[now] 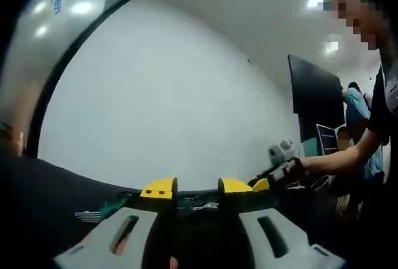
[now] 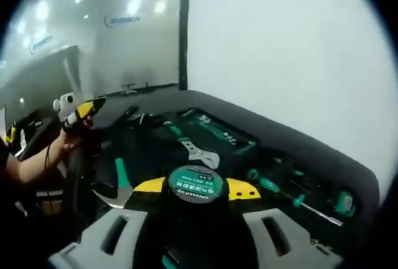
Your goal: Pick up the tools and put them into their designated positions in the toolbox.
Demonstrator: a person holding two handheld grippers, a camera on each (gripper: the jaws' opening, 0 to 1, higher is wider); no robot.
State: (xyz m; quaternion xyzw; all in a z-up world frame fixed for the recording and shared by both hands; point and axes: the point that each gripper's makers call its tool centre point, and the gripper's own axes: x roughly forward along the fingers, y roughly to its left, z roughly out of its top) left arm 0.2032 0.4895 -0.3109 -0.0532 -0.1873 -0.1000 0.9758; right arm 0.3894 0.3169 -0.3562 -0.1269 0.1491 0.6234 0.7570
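Left gripper [image 1: 196, 189]: at 6 o'clock in your left gripper view, its jaws are spread apart and hold nothing, so it is free to grab.
Wrench [image 2: 191, 147]: it lies in the toolbox [image 2: 217, 133], in your right gripper view near the middle.
Right gripper [image 2: 196, 189]: you pinch a round black tape measure [image 2: 197, 189] at 6 o'clock, lifted near the toolbox, likely so you can drop it in its spot.

tape roll [image 2: 196, 189] looks like glossy black plastic with a printed paper label, wrench [image 2: 194, 148] is shiny bare metal, toolbox [image 2: 217, 133] tray matte black.
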